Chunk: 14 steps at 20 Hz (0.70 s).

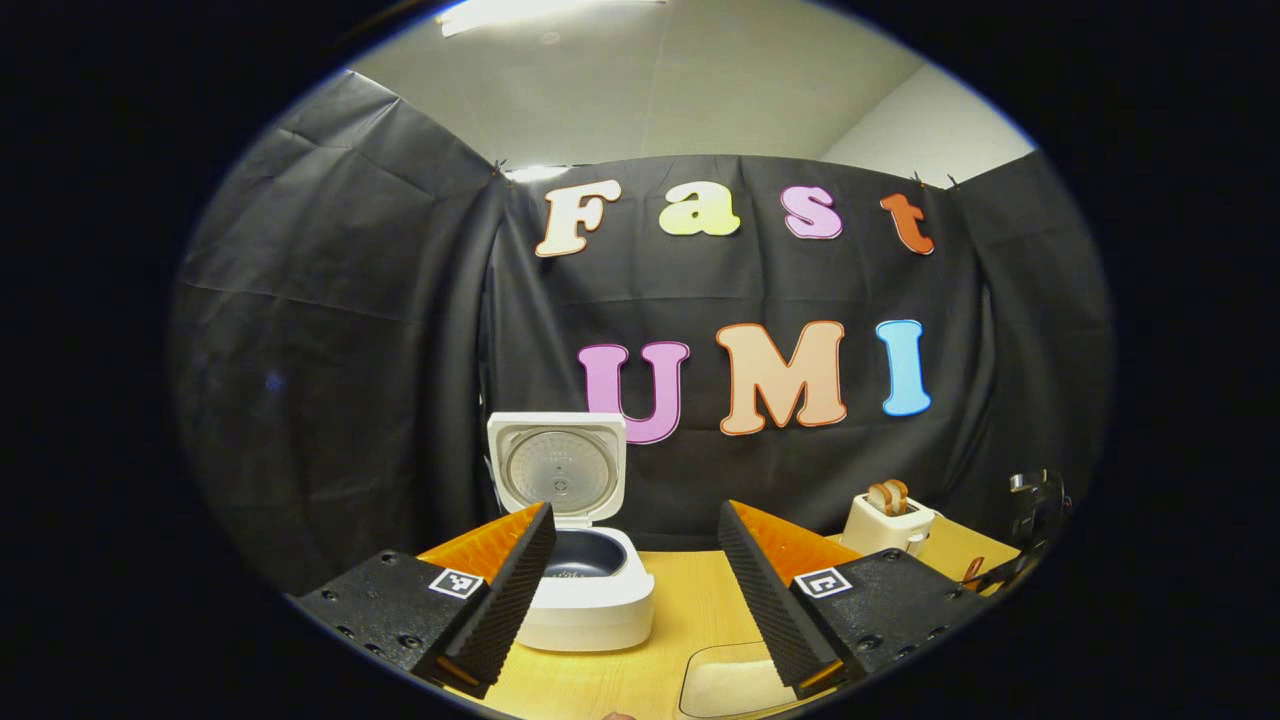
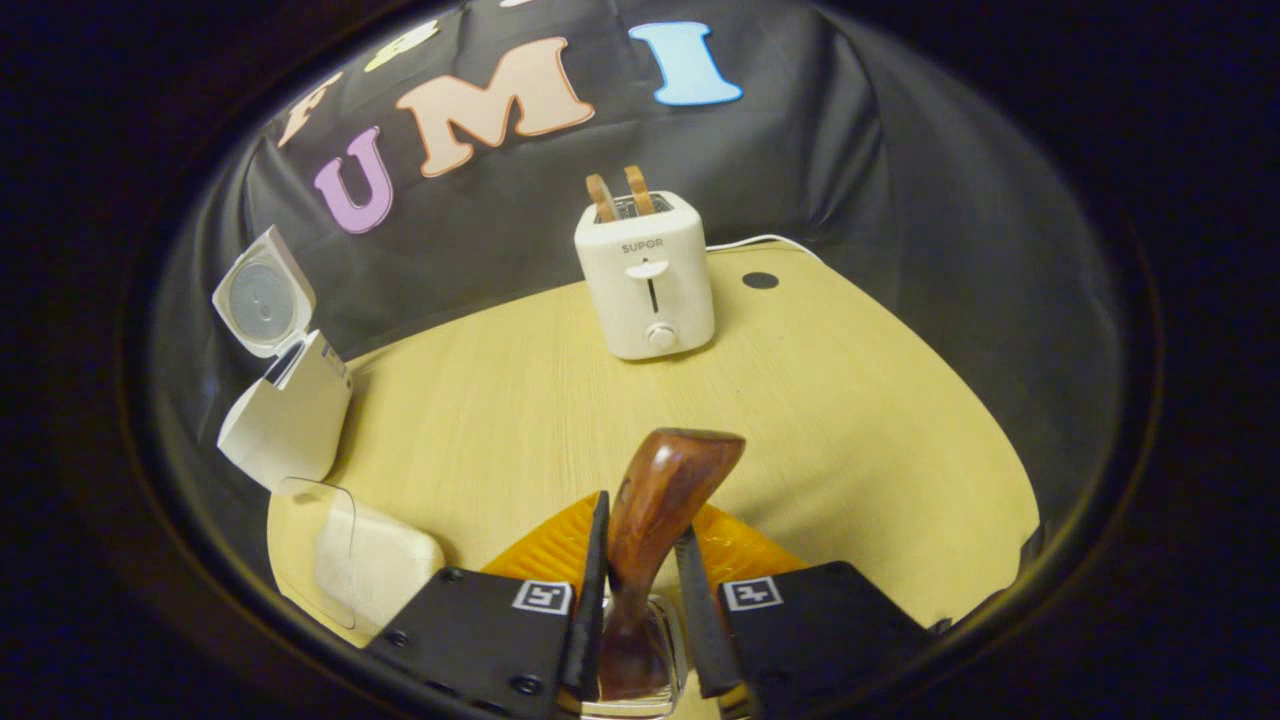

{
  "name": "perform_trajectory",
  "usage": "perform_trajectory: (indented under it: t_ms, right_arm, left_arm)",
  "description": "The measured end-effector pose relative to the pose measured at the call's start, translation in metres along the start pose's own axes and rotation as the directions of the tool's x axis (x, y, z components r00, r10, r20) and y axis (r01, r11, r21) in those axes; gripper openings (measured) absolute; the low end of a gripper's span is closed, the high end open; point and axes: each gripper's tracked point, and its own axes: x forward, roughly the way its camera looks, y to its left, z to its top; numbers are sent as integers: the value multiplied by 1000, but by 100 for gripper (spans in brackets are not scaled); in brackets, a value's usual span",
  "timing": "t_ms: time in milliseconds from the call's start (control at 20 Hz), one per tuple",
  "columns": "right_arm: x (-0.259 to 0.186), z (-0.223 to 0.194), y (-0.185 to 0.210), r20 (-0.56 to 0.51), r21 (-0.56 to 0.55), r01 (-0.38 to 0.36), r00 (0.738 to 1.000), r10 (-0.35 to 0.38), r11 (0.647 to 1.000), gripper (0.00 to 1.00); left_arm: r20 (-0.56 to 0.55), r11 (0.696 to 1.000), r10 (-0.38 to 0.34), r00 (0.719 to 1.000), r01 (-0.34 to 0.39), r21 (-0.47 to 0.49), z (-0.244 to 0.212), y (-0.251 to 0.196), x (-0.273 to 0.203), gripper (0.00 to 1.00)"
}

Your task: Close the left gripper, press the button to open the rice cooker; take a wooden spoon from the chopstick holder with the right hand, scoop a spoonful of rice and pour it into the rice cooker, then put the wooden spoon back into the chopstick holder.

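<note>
Rice cooker (image 1: 590, 590) is white all over with a dark grey pot inside and a silvery disc under the lid. Toaster (image 2: 648, 285) to its right is cream-white, tan slices poking out. Worktop (image 2: 500, 400) is pale yellow wood grain. Spoon (image 2: 655, 510) is glossy reddish-brown, and the tongs (image 2: 640, 600) are black with orange backs and ribbed pads.

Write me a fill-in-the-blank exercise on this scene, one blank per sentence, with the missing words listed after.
1. The rice cooker has its lid ____.
2. The right gripper has its fingers on either side of the wooden ____ .
3. The left gripper holds nothing, and its fingers are ____.
4. Two slices of ____ stick up from the toaster.

Missing words: open; spoon; apart; bread
</note>
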Motion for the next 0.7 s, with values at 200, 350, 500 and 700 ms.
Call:
perform_trajectory:
  t_ms: [200,350,500,700]
  right_arm:
    - [-4,-3,7,-15,33,-26,1000,26,999,24]
    - [-12,2,10,11,29,-28,1000,27,999,18]
    - [-27,13,13,61,21,-21,998,20,1000,16]
    - [-51,32,21,135,-23,-19,991,22,1000,16]
  left_arm:
    - [-2,1000,2,1000,-2,-3,-1,1,0,96]
    - [-1,1000,1,1000,-1,-4,-1,2,0,96]
    - [6,1000,-4,1000,4,-8,2,2,-1,96]
    - [16,1000,-12,1000,13,-24,5,5,1,96]
